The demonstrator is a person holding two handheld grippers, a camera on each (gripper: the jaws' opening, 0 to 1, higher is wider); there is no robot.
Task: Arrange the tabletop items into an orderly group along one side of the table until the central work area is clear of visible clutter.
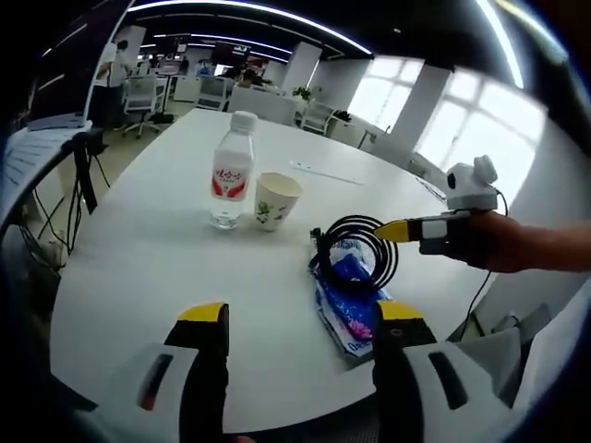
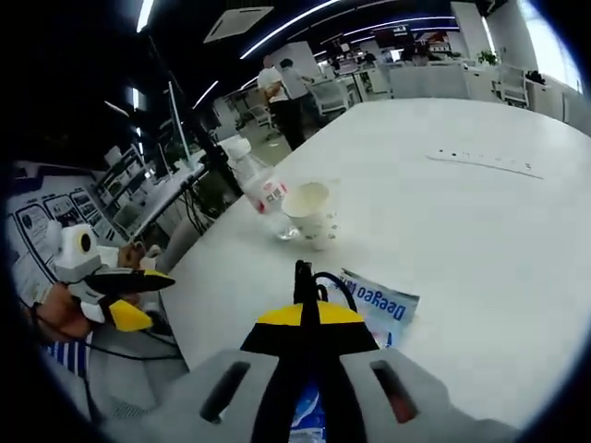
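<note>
Cable (image 1: 362, 242) in a black coil lies on the blue packet (image 1: 349, 312) beside bottle (image 1: 231, 173) and cup (image 1: 276, 199), pinched by the closed right gripper (image 2: 310, 316) seemingly for regrouping, while the left gripper (image 1: 297, 323) waits wide.

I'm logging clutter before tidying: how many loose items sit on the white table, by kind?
Water bottle: 1
Paper cup: 1
Black cable coil: 1
Blue packet: 1
White strip at the far side: 1
Total: 5

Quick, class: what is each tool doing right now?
Left tool: open, holding nothing.
Right tool: shut on the coiled black cable above the blue plastic packet.
</note>
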